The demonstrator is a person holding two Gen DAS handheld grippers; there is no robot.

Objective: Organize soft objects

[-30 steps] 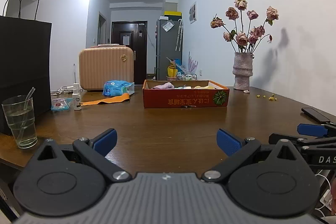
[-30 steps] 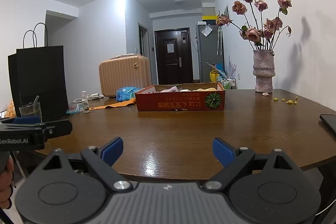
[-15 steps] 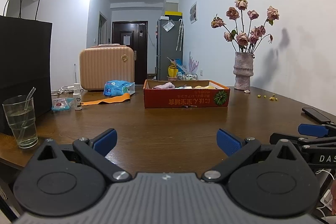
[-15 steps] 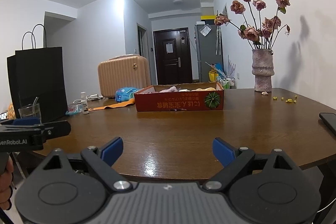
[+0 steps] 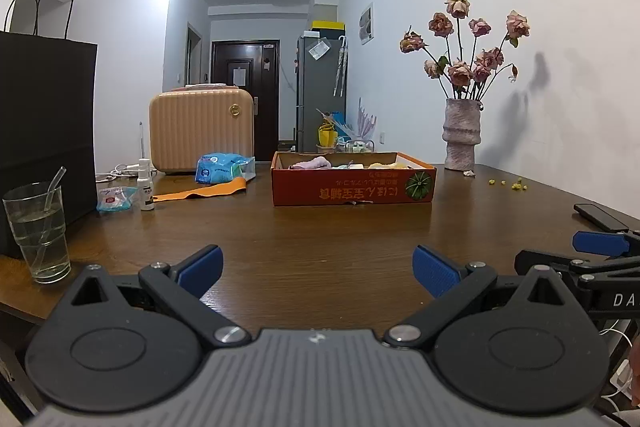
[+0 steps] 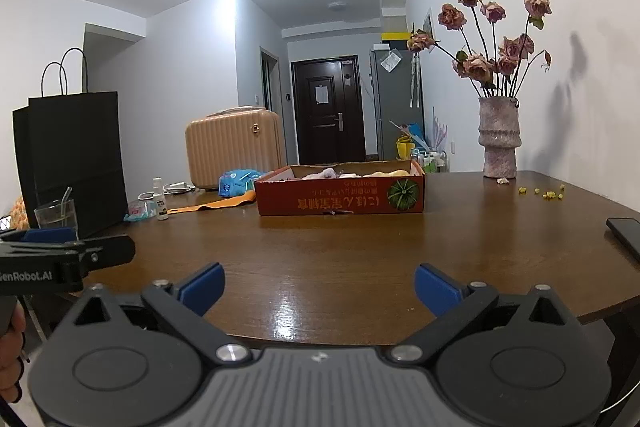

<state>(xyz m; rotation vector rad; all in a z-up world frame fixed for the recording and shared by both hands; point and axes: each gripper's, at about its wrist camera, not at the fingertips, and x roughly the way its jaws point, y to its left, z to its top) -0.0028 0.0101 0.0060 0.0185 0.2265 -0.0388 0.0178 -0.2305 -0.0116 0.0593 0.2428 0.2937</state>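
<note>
- The red cardboard box [image 5: 352,183] sits well out on the wooden table [image 5: 320,251], dead ahead of both tools, its long side turned broadside to them.
- Soft things lie inside it: a pink cloth [image 5: 314,163] toward the left end, pale yellow pieces toward the right, though the low angle hides most of them.
- The left gripper [image 5: 318,263] and right gripper [image 6: 319,283] both hover at the near edge, fingers spread wide, holding nothing.
- Neither looks clearly nearer; either must travel straight forward, then dip over the front wall.
</note>
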